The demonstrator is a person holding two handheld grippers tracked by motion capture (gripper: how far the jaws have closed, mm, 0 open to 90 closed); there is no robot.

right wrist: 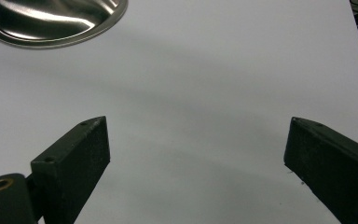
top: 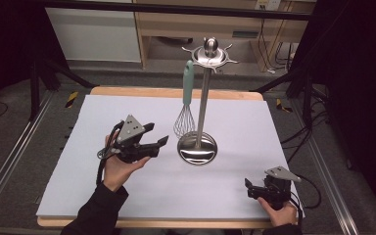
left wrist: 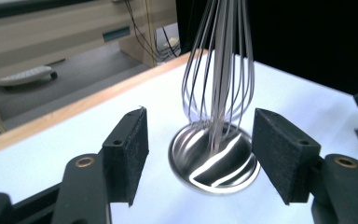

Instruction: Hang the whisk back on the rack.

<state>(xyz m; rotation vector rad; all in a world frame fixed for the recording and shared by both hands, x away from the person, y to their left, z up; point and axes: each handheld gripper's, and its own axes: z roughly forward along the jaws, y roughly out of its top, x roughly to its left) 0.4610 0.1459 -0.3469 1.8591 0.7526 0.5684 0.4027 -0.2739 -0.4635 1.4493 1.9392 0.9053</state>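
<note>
A steel utensil stand rises from a round base in the middle of the white table. A whisk with a mint-green handle hangs from one of its top hooks, wires down beside the pole. My left gripper is held open just left of the base, pointing at it. In the left gripper view the whisk wires and the base stand ahead between the open jaws, with nothing gripped. My right gripper rests open near the table's front right corner, empty, with the base far ahead.
The table top is a white sheet with a wooden edge at the back. Wooden shelving and cables stand behind the table. Metal rails run along the floor on both sides.
</note>
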